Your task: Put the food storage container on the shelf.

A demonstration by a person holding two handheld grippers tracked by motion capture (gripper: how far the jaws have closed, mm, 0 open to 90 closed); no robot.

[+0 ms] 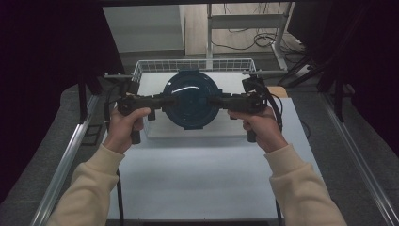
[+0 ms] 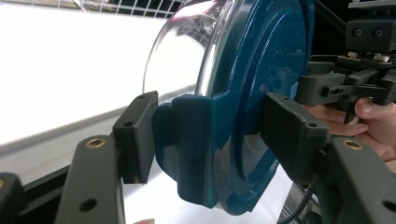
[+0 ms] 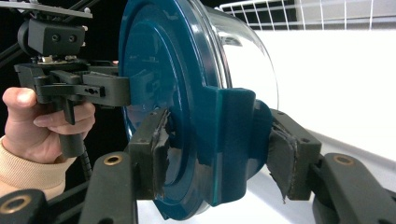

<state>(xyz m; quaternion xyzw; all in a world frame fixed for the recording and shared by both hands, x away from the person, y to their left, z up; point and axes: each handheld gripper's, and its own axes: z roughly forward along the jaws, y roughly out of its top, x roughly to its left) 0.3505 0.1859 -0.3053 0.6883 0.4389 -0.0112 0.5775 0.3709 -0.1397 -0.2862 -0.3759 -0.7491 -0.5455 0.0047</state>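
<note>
White tabletop point(image 1: 197, 169) lies under your hands, and dark curtains close the room on both sides.

Your left gripper point(image 1: 165, 100) has its 2 jaws clenched on the left clip of the blue lid point(image 1: 190, 96); in the left gripper view the pads press this clip from both sides. Your right gripper point(image 1: 215, 101) grasps the clip on the opposite side in the same way, and its pads look torn in the right gripper view. The lid sits on a clear glass container point(image 2: 187, 51), and you hold the 2 together above the table, turned on the side in the gripper views. Just behind it stands a white wire basket point(image 1: 141, 68) at the far end of the table. Metal rails point(image 1: 63, 165) run along both sides of the table. Beyond the basket you see a grey floor, a white metal frame point(image 1: 244, 21) and some loose cables point(image 1: 263, 40) on a wooden floor.
</note>
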